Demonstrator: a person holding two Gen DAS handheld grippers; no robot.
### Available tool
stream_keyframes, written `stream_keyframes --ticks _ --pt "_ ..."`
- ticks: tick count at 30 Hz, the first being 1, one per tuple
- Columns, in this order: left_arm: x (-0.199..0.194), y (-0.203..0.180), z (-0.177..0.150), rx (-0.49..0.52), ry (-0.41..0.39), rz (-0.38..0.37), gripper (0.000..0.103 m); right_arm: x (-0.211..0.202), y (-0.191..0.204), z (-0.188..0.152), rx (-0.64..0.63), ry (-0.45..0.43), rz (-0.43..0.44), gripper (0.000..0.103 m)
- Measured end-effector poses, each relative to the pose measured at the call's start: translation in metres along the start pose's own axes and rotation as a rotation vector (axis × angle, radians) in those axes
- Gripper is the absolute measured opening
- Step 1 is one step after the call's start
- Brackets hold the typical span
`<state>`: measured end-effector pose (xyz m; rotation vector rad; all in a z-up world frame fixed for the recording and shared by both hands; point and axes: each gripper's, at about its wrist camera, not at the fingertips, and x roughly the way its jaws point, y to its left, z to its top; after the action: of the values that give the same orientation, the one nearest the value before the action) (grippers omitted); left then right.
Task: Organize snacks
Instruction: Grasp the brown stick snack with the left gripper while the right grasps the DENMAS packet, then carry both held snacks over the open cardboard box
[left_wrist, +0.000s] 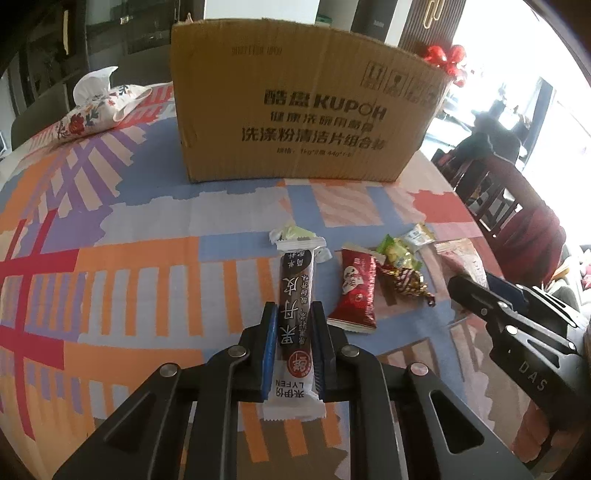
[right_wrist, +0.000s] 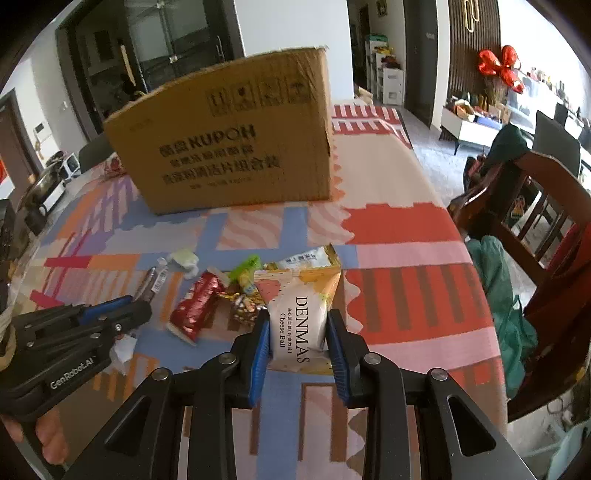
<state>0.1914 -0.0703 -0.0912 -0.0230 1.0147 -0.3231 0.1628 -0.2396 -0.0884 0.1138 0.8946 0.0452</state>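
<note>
My left gripper (left_wrist: 293, 314) is shut on a long brown fruit-leather bar (left_wrist: 295, 295) over the table. My right gripper (right_wrist: 297, 321) is shut on a white DENMAS Cheese Ball packet (right_wrist: 299, 317). On the cloth lie a red packet (left_wrist: 354, 290), a green candy (left_wrist: 397, 253), a gold-wrapped candy (left_wrist: 406, 280) and a pale green candy (left_wrist: 295, 232). The red packet (right_wrist: 195, 308) also shows in the right wrist view. A large cardboard box (left_wrist: 303, 103) stands upright behind the snacks. The right gripper also shows in the left wrist view (left_wrist: 517, 321).
A patterned cloth covers the table (left_wrist: 129, 258). A floral tissue pouch (left_wrist: 96, 107) lies at the back left. A wooden chair (right_wrist: 535, 206) with clothes stands off the table's right edge. The left gripper shows in the right wrist view (right_wrist: 74, 332).
</note>
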Motion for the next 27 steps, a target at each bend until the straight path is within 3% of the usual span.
stream_keyframes --ticks 16,27 --pt "-0.057 -0.01 0.004 0.023 -0.13 -0.017 0.018 -0.036 0.014 0.007 -0.021 -0.078 0.054 0.031" --pt "-0.1 -0.012 0.03 0.07 -0.242 -0.009 0.018 -0.066 0.023 0.038 -0.056 -0.172 0.081 0.031"
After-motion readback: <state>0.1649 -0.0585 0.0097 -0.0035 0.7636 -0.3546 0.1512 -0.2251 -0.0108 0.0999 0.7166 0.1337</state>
